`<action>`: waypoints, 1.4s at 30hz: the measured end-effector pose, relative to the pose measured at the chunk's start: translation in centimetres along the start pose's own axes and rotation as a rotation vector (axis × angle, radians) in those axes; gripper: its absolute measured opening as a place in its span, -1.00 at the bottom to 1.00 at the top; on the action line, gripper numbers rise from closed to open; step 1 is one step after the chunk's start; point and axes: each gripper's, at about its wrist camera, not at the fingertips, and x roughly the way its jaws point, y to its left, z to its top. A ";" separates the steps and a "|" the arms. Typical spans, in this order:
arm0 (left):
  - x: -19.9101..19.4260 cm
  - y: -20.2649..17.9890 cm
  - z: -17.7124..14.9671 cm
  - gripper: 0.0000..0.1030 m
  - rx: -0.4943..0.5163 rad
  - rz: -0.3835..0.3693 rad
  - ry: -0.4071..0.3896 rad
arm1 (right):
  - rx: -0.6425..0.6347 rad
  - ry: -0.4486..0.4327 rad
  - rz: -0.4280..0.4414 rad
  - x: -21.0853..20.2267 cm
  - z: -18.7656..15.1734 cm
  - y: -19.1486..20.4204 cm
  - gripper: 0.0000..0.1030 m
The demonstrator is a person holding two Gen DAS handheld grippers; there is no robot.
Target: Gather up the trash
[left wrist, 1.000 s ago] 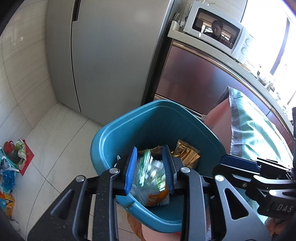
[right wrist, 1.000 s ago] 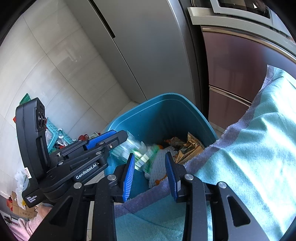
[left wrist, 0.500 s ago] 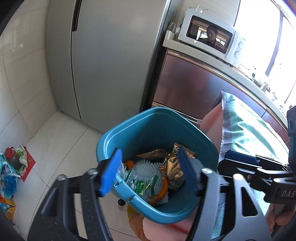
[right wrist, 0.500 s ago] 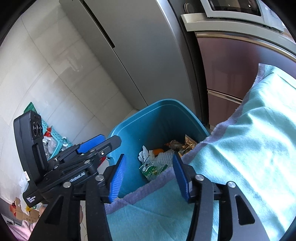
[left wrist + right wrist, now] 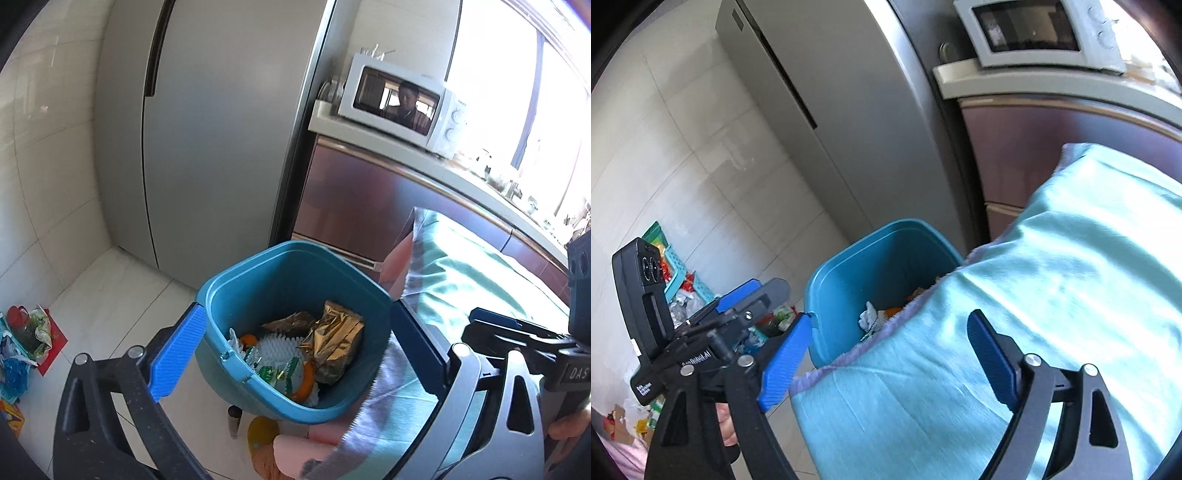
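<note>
Wrapper's gone from the left gripper (image 5: 295, 350); its jaws now gape wide above the bin (image 5: 295, 258), released. The trash (image 5: 295, 354) lies inside, at six o'clock. Right gripper (image 5: 886, 354) is spread empty too, over the cloth (image 5: 1052, 277). More litter (image 5: 22, 343) waits at nine o'clock.

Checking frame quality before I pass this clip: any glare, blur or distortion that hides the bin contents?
Left wrist view: window blown out at upper right, fisheye bends the fridge, yet the blue bin and its wrappers are sharp. Right wrist view: mild motion blur on the teal cloth, which covers most of the bin; microwave soft.
</note>
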 end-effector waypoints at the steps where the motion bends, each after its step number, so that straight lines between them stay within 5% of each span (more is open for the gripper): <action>1: -0.5 -0.3 -0.1 0.89 0.007 0.005 -0.013 | -0.004 -0.020 -0.016 -0.7 -0.3 -0.1 0.72; 5: -1.9 -1.4 -0.5 0.89 0.014 0.008 -0.054 | -0.021 -0.098 -0.082 -3.5 -1.4 -0.7 0.87; 19: -4.7 -8.3 -2.0 0.89 0.116 -0.039 -0.162 | -0.038 -0.418 -0.355 -13.6 -6.8 -1.7 0.87; 31: -8.3 -15.0 -4.4 0.89 0.233 -0.078 -0.275 | 0.013 -0.513 -0.502 -18.5 -11.0 -3.0 0.87; 42: -9.4 -18.8 -6.1 0.89 0.281 -0.134 -0.290 | 0.018 -0.579 -0.582 -21.3 -13.3 -3.1 0.87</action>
